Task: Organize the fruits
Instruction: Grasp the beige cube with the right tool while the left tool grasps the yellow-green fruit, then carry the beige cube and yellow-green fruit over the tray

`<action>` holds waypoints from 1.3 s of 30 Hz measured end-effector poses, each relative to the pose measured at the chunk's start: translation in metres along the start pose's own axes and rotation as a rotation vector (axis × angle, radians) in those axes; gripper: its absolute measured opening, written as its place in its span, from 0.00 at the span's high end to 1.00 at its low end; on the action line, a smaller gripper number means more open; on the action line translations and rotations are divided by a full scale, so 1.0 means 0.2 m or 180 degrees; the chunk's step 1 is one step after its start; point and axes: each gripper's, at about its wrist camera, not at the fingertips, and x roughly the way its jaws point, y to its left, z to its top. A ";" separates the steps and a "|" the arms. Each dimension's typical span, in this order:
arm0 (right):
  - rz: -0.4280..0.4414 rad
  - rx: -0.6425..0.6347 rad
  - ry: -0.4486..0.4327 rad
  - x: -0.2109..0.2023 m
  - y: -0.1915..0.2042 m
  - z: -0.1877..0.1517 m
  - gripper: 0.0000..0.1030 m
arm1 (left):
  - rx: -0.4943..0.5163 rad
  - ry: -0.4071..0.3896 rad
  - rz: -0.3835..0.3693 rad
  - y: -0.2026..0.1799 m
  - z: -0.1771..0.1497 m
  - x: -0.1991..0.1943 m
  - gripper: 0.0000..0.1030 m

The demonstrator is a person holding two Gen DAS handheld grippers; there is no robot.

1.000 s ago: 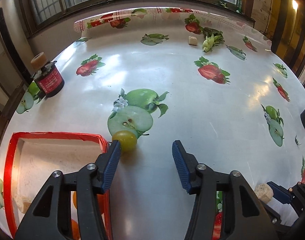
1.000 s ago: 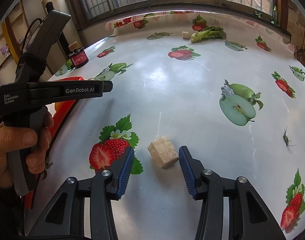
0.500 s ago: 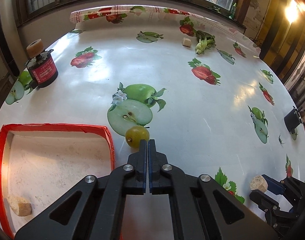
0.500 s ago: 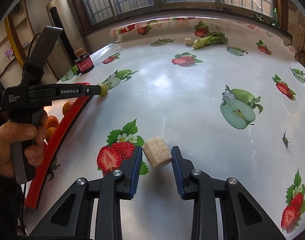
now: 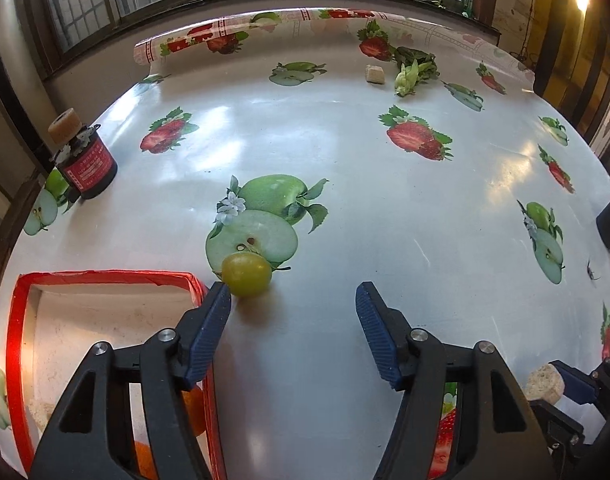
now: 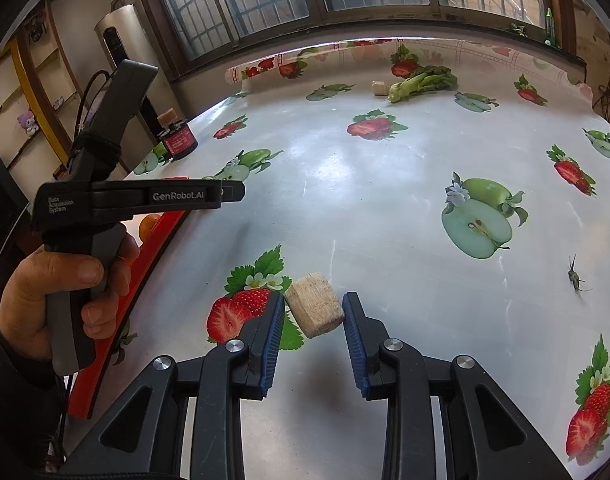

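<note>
Meanwhile the left hand-held gripper [image 5: 293,304] is opening, empty, beside the green grape [image 5: 246,273] by the red tray [image 5: 105,273], while the right hand-held gripper [image 6: 314,312] clamps a beige block [image 6: 314,310].

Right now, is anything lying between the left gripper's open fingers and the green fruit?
No. In the left wrist view the left gripper is opening, and the green fruit sits just past its left fingertip. Only bare tablecloth lies between the fingers.
</note>
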 end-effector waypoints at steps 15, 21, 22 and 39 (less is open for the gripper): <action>-0.0005 -0.0033 -0.0069 -0.04 0.03 0.00 0.70 | -0.0202 0.0021 -0.0171 0.17 -0.03 -0.06 1.00; 0.0008 -0.0042 -0.0064 -0.05 0.05 -0.02 0.70 | -0.0200 0.0000 -0.0119 0.17 -0.01 -0.09 0.99; 0.0015 -0.0041 -0.0064 -0.05 0.05 -0.03 0.70 | -0.0174 -0.0014 -0.0069 0.16 0.00 -0.10 0.94; 0.0038 0.0029 -0.0005 -0.02 0.01 -0.03 0.70 | 0.0358 0.0039 0.0364 0.06 0.05 0.03 0.83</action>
